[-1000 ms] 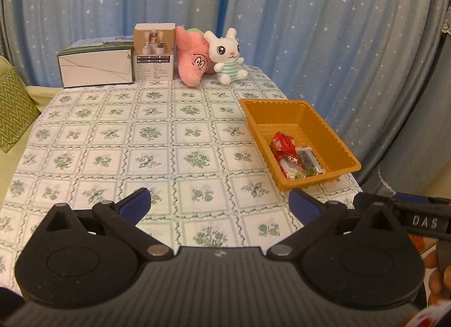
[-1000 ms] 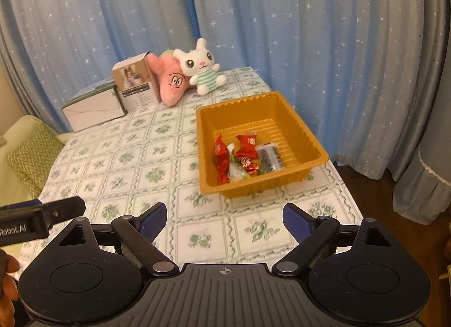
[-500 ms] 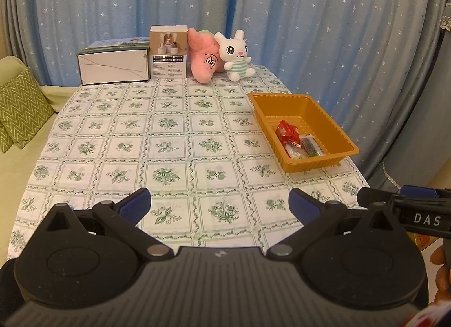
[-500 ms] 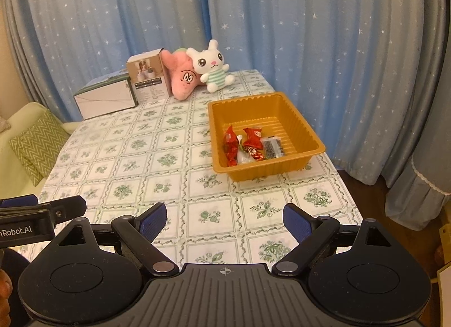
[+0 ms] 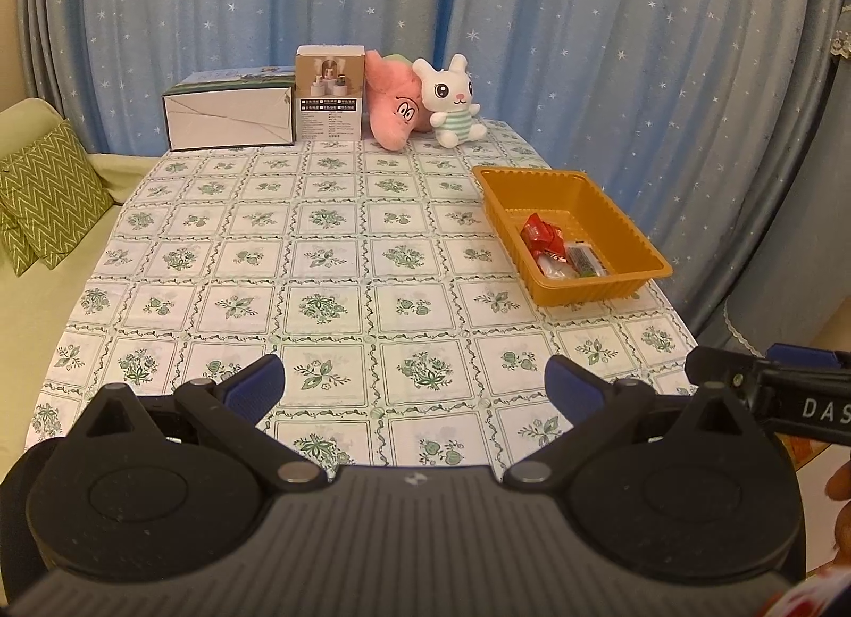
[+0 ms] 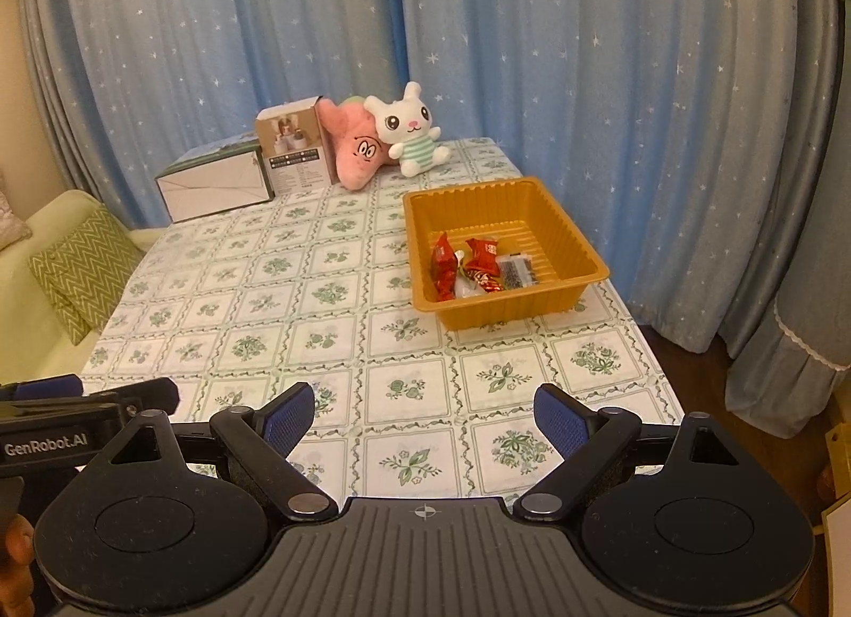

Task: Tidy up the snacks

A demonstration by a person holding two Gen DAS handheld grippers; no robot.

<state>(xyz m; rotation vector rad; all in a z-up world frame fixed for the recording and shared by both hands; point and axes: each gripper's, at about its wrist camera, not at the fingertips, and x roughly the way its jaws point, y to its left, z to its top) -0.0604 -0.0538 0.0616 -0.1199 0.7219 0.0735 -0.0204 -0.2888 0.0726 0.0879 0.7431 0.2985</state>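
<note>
An orange tray (image 5: 617, 213) (image 6: 564, 223) stands near the table's right edge. In it lie red snack packets (image 5: 542, 236) (image 6: 444, 266), a dark bar (image 5: 585, 260) (image 6: 516, 270) and a clear wrapper. My left gripper (image 5: 414, 385) is open and empty, held back over the near edge of the table. My right gripper (image 6: 423, 415) is open and empty, also back at the near edge, well short of the tray. Each gripper shows at the edge of the other's view.
The table has a green floral cloth (image 5: 319, 266). At the back stand a white box (image 5: 228, 111), a brown carton (image 5: 330, 90), a pink plush (image 5: 393, 103) and a white bunny plush (image 5: 452, 101). A sofa with a green cushion (image 5: 42, 191) is on the left. Blue curtains hang behind.
Both grippers have drawn back and up from the table, so the tray and the table look farther away. Both stayed open and empty.
</note>
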